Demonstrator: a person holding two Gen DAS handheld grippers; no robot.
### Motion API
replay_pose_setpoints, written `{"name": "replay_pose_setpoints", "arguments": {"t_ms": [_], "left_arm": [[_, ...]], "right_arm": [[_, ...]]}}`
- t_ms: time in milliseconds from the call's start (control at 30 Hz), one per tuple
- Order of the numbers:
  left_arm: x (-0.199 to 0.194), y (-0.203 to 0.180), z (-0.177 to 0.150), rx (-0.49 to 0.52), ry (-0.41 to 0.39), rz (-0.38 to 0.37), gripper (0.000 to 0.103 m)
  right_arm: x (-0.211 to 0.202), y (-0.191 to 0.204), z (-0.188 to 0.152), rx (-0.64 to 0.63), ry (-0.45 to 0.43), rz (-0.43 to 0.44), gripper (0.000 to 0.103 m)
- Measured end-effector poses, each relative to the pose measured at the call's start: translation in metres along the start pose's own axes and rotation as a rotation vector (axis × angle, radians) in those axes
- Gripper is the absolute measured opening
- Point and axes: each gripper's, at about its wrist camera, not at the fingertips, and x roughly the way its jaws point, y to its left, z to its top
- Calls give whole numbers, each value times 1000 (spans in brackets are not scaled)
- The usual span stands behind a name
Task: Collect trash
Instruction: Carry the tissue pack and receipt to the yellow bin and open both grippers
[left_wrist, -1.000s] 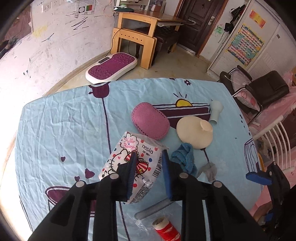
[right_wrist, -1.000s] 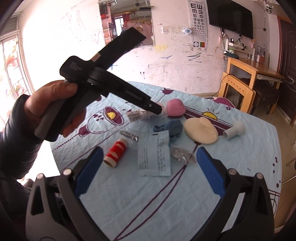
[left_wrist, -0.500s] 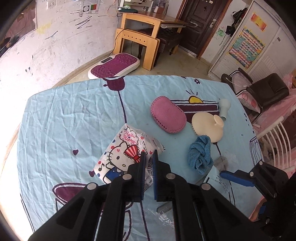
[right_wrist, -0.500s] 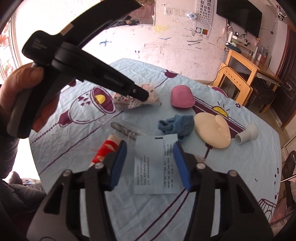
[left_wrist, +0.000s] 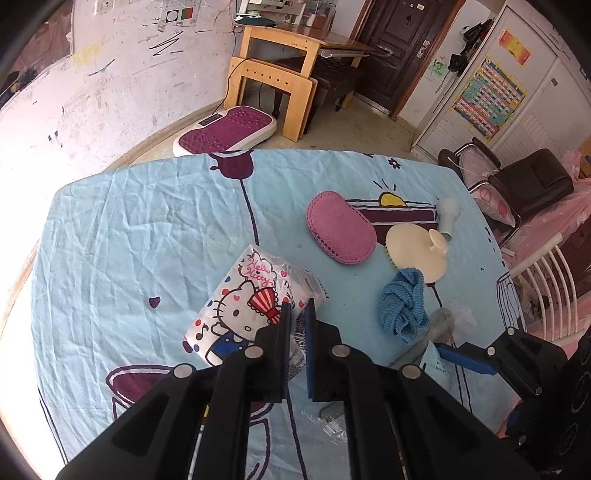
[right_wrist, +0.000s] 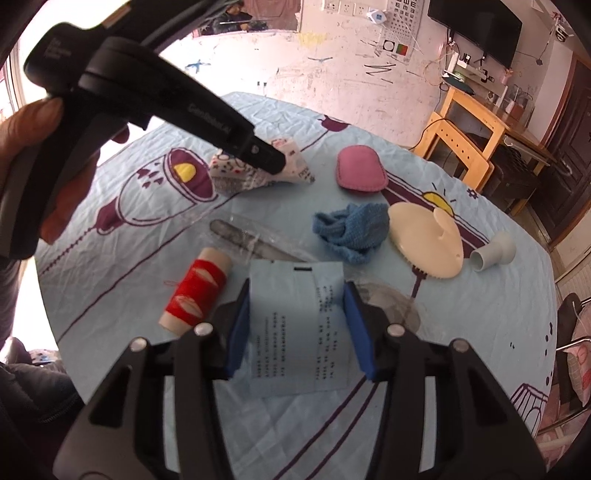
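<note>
On the blue tablecloth (right_wrist: 424, 376), my left gripper (left_wrist: 298, 306) is shut on the near edge of a Hello Kitty tissue packet (left_wrist: 236, 306). The right wrist view shows the same grip from the side, on the packet (right_wrist: 236, 173) at the table's far left. My right gripper (right_wrist: 297, 286) points down at a flat printed receipt (right_wrist: 295, 325). Its jaws are closing, with the receipt between the blue pads (right_wrist: 240, 325) and the paper still lying uncrumpled. A hand (right_wrist: 22, 125) holds the left gripper's handle.
A red thread spool (right_wrist: 195, 291) lies just left of the receipt, with a clear wrapper (right_wrist: 255, 240) behind it and crumpled clear plastic (right_wrist: 388, 302) to its right. Farther back are a blue cloth (right_wrist: 351, 232), cream brush (right_wrist: 424, 240), pink pad (right_wrist: 360, 173) and pale tube (right_wrist: 493, 254).
My left jaws closed onto the tissue packet. My right gripper tipped down over the receipt and its jaws narrowed from wide open to the paper's width.
</note>
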Motion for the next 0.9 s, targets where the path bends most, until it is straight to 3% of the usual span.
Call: {"name": "replay_pose_setpoints", "arguments": {"t_ms": [433, 733, 900], "left_arm": [[-45, -8, 0, 12, -94, -16, 3], [-86, -46, 1, 70, -181, -62, 3], [-91, -74, 0, 114, -194, -82, 3]], "right_arm": [[-70, -43, -6, 165, -200, 22, 46], [-109, -87, -40, 276, -269, -71, 46], [-132, -119, -80, 357, -276, -163, 46]]}}
